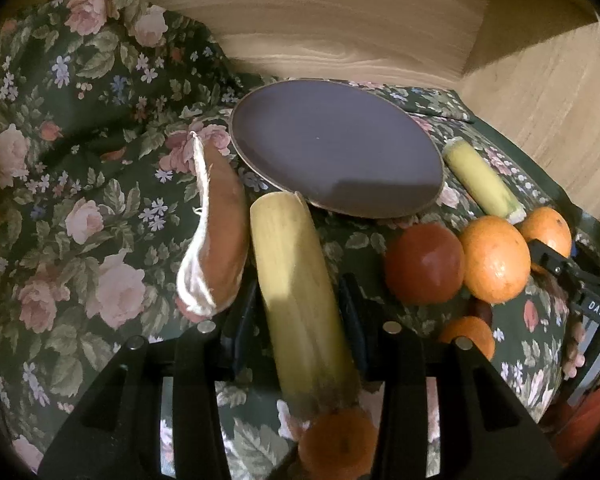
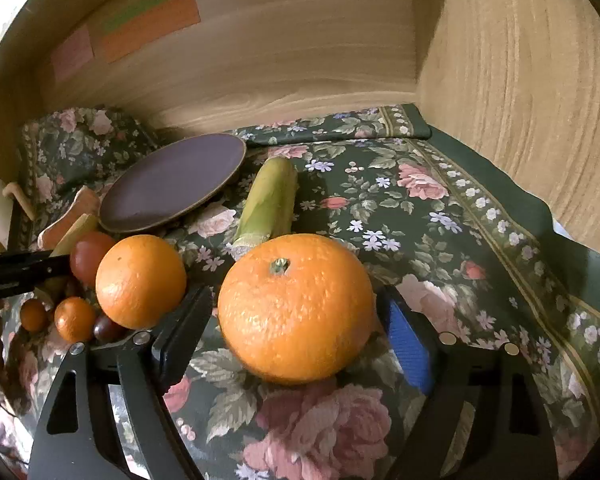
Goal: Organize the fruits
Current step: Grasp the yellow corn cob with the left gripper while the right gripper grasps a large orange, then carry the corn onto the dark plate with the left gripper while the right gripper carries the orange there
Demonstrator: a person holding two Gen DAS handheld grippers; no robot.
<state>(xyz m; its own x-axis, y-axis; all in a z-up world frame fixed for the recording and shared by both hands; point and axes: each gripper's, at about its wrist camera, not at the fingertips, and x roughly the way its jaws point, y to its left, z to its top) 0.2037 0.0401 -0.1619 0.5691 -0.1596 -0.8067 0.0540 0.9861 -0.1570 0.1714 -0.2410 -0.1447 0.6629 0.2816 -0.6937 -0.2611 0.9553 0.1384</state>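
Observation:
A purple plate (image 1: 336, 148) lies empty on the floral cloth (image 1: 80, 160); it also shows in the right wrist view (image 2: 172, 182). My left gripper (image 1: 298, 304) is shut on a long yellow corn cob (image 1: 296, 280) that points toward the plate. My right gripper (image 2: 296, 316) is open around a large orange (image 2: 296, 308) resting on the cloth; the jaws stand apart from its sides. A second orange (image 2: 140, 280), a red tomato (image 2: 90, 256) and small oranges (image 2: 74, 318) sit to its left. Another corn cob (image 2: 268, 204) lies beside the plate.
A cut sweet potato (image 1: 216, 232) lies left of the held corn. Wooden walls (image 2: 520, 100) close in the back and right. Coloured paper notes (image 2: 148, 28) stick on the back wall. The floral cloth is bunched up at the left.

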